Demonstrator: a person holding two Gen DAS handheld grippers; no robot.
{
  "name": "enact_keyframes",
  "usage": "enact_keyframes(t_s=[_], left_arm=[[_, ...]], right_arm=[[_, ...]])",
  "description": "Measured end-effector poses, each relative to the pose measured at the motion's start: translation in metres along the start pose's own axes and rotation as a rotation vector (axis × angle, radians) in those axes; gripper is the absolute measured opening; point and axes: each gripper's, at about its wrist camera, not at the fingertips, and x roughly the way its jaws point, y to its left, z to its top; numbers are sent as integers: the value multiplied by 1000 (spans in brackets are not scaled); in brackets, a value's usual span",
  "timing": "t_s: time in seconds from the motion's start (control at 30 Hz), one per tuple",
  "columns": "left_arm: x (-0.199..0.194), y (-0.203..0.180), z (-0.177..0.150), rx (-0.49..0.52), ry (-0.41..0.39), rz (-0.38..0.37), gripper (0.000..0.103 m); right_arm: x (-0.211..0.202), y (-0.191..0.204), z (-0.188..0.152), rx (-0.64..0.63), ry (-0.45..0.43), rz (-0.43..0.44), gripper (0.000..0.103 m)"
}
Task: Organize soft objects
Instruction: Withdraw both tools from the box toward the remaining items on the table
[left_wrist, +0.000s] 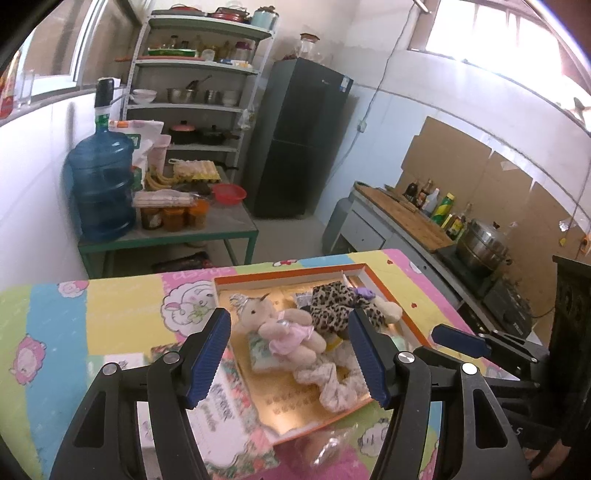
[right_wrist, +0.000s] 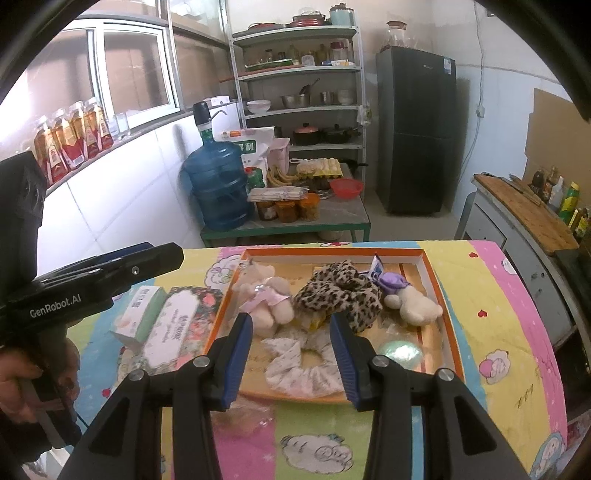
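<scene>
The tray (right_wrist: 430, 273) lies on the table (right_wrist: 498, 317), which has a colourful cloth. In the tray are a bunny (right_wrist: 264, 295) in a pink dress, a leopard scrunchie (right_wrist: 341, 291), a cream toy (right_wrist: 415, 304) with a purple hat, and a white scrunchie (right_wrist: 295, 365) at the near edge. Under the leopard scrunchie something yellow shows, mostly hidden; I cannot tell what it is. A round greenish thing (right_wrist: 400, 352) beside the right finger is too shiny to identify.

The left gripper (left_wrist: 291, 354) stands wide open above the tray, nothing between its pads. The right gripper (right_wrist: 291, 362) is partly open and also holds nothing. Its fingers cover both ends of the white scrunchie.

Left of the tray lie a floral box (right_wrist: 173, 325) and a green box (right_wrist: 138, 314).
</scene>
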Motion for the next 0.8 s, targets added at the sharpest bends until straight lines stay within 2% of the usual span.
enact_keyframes(t_s=[0.47,0.5,0.6,0.8], left_arm=[[-66,24,-25,-9,-42,9,67],[-71,26,-27,-12,-47,10,68],[-85,31,-33,-20,-59,15,68],[-109,47,-48,-42,-74,38,68]], right_arm=[[-36,47,-22,-21,-28,-1,44],[-38,49,-24,-23,-30,-3,45],[-47,56,-30,-25,-38,-7,60],[-57,67,-43,-22,-39,-10,62]])
